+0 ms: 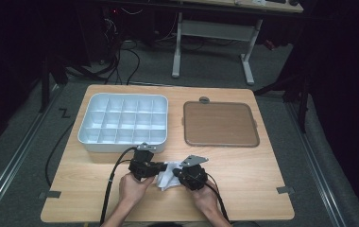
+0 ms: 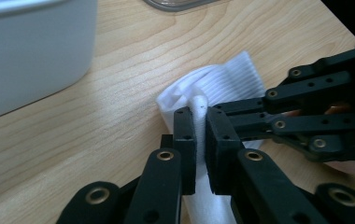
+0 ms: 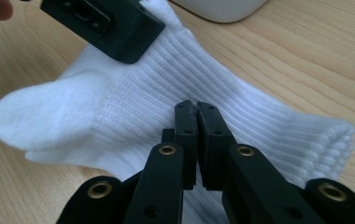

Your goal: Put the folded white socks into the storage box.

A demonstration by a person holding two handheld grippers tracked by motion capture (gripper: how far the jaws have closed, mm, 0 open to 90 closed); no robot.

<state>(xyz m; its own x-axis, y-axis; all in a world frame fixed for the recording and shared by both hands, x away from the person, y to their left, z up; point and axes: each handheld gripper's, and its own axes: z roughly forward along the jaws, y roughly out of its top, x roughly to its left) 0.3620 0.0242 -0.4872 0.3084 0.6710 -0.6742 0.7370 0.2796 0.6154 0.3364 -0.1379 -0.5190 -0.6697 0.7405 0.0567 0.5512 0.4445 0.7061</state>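
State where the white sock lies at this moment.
In the high view, the white sock lies near the table's front edge, pinched between the left gripper and right gripper.

The ribbed white knitted sock is plain white all over, with fine parallel ridges across its cuff and a smoother weave toward the foot. The black jointed left gripper and the black jointed right gripper both carry brass-coloured rivets. Beneath them, the pale wooden table shows wavy tan grain. Beyond the left gripper sits a light grey-white plastic divided tray; beyond the right gripper, a flat brown tray with a grey rim.
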